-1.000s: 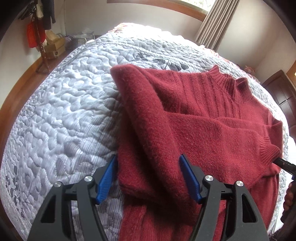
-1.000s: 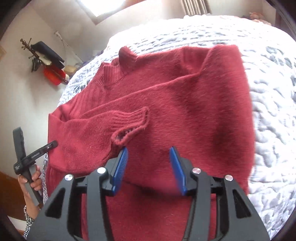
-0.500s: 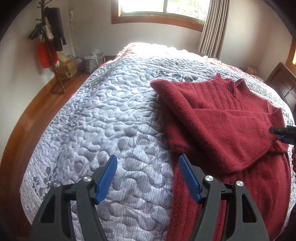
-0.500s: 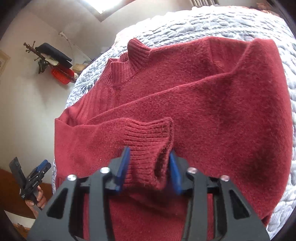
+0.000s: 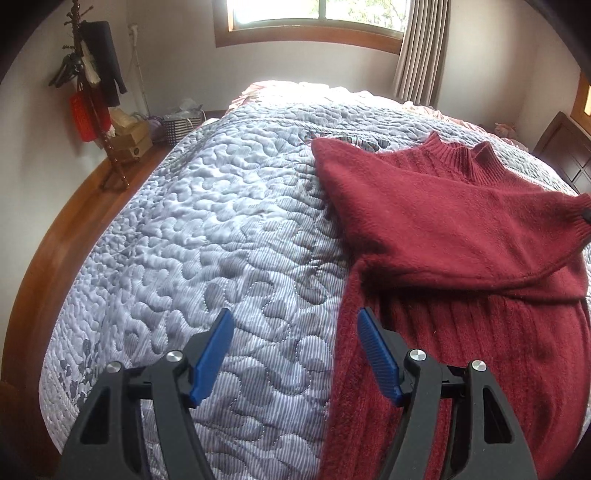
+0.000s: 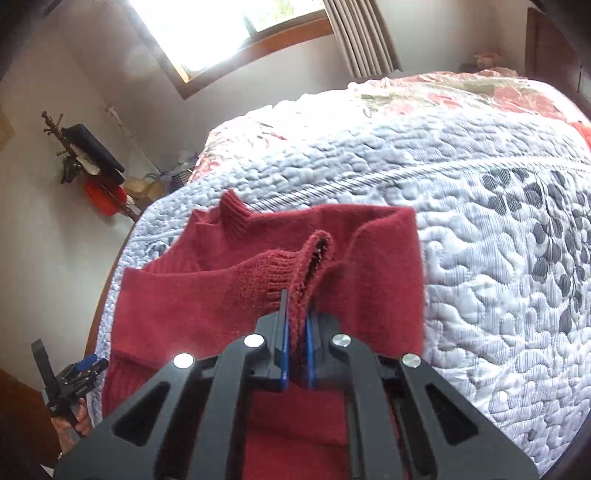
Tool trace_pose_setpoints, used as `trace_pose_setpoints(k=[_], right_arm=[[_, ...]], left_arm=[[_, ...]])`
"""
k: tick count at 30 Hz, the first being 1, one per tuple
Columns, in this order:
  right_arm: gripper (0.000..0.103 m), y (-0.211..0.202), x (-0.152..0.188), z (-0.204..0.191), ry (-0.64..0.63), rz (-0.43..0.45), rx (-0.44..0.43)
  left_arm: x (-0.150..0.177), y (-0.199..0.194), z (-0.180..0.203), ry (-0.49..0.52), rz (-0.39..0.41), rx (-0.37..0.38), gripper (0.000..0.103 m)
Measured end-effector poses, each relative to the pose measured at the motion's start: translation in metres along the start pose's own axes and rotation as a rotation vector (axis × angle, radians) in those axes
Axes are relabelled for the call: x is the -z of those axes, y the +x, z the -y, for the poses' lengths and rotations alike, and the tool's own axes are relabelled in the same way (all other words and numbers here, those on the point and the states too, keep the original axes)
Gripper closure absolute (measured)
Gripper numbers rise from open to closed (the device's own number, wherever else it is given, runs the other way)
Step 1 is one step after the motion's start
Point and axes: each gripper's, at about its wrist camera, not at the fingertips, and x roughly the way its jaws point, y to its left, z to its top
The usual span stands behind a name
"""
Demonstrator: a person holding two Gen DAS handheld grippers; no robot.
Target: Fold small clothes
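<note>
Sweater (image 5: 461,236) is spread on the right side of your quilted bed (image 5: 207,236). Your left gripper (image 5: 295,343) hovers at its edge, jaws wide and empty, while your right gripper (image 6: 295,343) has the sleeve cuff (image 6: 295,273) pinched tight, lifted off the body. Can't read any labels.

Daylight from a window (image 5: 314,14) at the top of both frames, blown out white in the right wrist view. Strong fisheye bending, dark corners; the bed (image 6: 480,258) looks slightly blurred there.
</note>
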Motion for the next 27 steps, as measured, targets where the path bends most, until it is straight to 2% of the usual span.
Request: trace_pose_setpoints(k=[3,6,10,14,15,19,21,23,25,27], right_arm=[[0.097,0.020,0.010,0.020,0.019,-0.045,0.033],[0.097,0.023,0.012,0.036,0.072,-0.013,-0.001],[0.097,0.026,0.009,0.043,0.071,-0.016,0.007],[0.097,0.029,0.012,0.038,0.048,-0.019,0.013],[0.097,0.030,0.012,0.037,0.048,-0.022,0.011],[0.097,0.028,0.011,0.034,0.053,-0.028,0.004],[0.097,0.026,0.011,0.032,0.057,-0.032,-0.010],[0.097,0.024,0.012,0.030,0.059,-0.036,-0.024],[0.097,0.023,0.013,0.028,0.068,-0.049,-0.048],[0.097,0.022,0.013,0.027,0.079,-0.058,-0.074]], left_arm=[[-0.013,0.005,0.004,-0.025,0.003,0.011,0.033],[-0.021,0.011,0.009,-0.021,-0.011,0.012,0.033],[-0.018,0.014,0.024,0.076,0.003,-0.031,0.033],[-0.005,0.007,0.033,0.135,0.004,0.040,0.033],[-0.003,0.005,0.036,0.156,0.014,0.029,0.033],[-0.011,0.017,0.045,0.207,0.033,-0.119,0.031],[-0.019,0.027,0.044,0.200,0.019,-0.109,0.031],[-0.022,0.036,0.041,0.191,0.006,-0.090,0.041],[-0.022,0.041,0.031,0.115,-0.023,-0.005,0.072],[-0.020,0.039,0.018,0.030,-0.025,0.040,0.082]])
